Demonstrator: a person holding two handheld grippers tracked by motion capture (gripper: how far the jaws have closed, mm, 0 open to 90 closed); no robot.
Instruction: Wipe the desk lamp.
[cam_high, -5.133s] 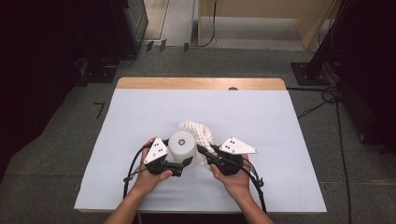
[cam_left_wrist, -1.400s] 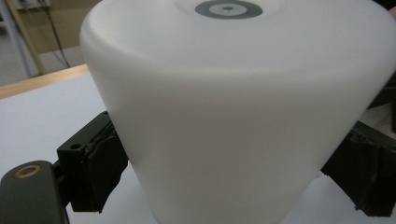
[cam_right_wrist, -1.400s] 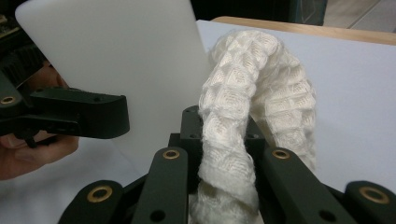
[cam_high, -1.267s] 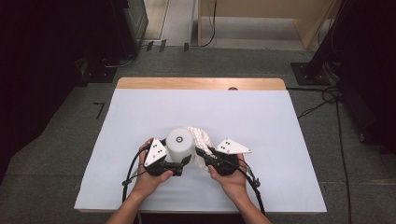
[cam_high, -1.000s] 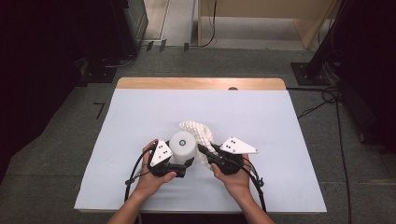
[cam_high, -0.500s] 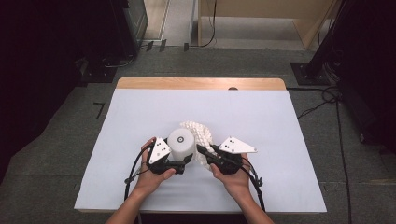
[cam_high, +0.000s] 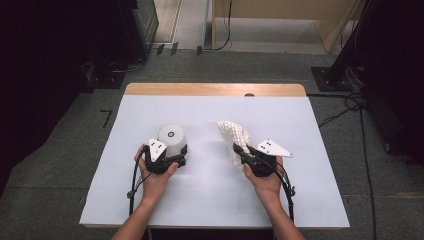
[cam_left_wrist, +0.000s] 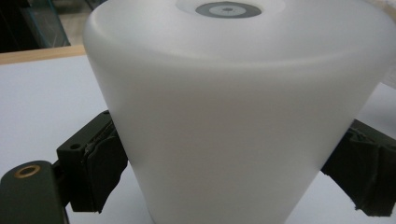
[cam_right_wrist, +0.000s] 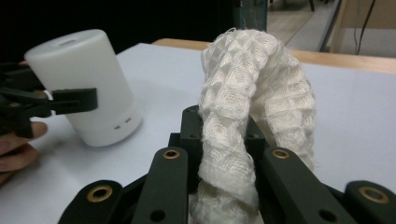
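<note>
A: What is held nearest the person's edge of the worktop (cam_high: 210, 200)?

B: Two things, one by each hand. The left tongs (cam_high: 172, 159) are clamped on the white tapered canister (cam_high: 173, 141), a pad (cam_left_wrist: 100, 168) being pressed to each side low on its wall. The canister is seen upright, its grey-ringed top upward; whether its base rests on the white sheet or is held just above it cannot be told.

A: And to the right of the canister?

B: The right tongs (cam_high: 239, 150) are clenched on a white waffle-weave cloth (cam_high: 234, 135). The cloth is bunched between the jaws, and a loop of it stands above them in the right gripper view (cam_right_wrist: 252, 107). Cloth and canister are well apart, bare sheet lying between them.

A: How far is the work judged to have come?

B: The cloth is not in contact with the canister, so either a wiping pass is finished or another is yet to be made; this cannot be decided here. Both things remain in hand; setting down and release are left to be done.

A: Beyond the canister?

B: Bare white sheet, then the wooden far edge (cam_high: 215, 89) of the worktop.
</note>
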